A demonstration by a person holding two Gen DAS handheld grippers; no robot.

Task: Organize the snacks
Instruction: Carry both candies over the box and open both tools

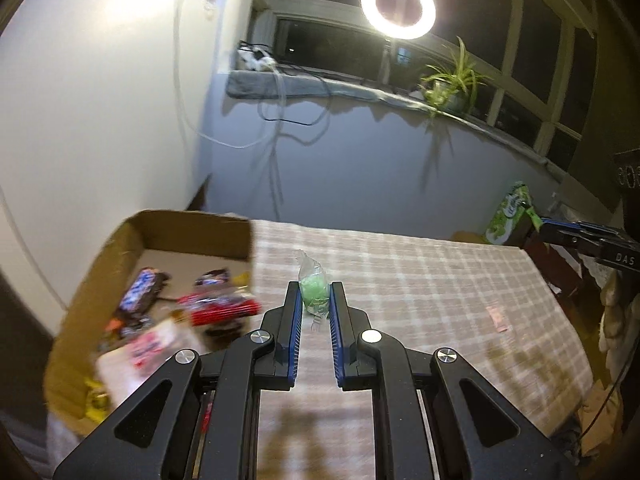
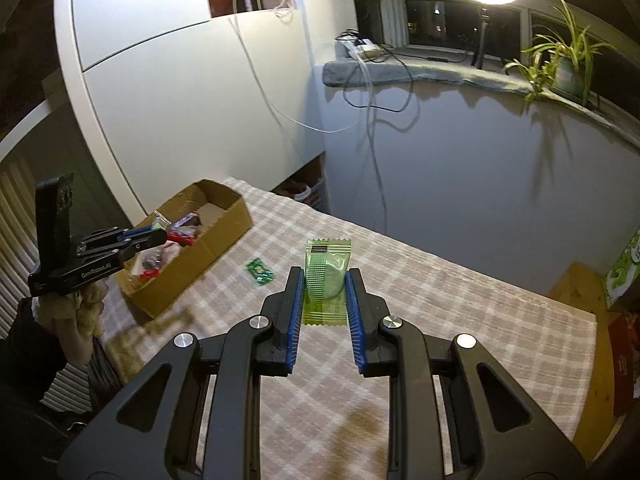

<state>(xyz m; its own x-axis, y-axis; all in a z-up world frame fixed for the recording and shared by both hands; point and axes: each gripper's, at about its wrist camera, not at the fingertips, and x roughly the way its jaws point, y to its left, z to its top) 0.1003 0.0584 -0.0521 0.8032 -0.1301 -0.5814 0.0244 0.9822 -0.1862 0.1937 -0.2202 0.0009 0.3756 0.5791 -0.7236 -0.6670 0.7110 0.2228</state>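
Pinching a small clear-wrapped green candy [image 1: 315,294], left gripper [image 1: 315,300] hangs at four o'clock of the cardboard box [image 1: 192,232], while right gripper [image 2: 325,284] clamps a light, crinkly green packet [image 2: 326,276] mid-body, likely slippery.

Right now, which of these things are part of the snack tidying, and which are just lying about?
Part of the job:
- clear-wrapped green candy in left gripper
- green foil snack packet in right gripper
- brown cardboard box
- small green packet on cloth

Lying about:
- ring light
- potted plant
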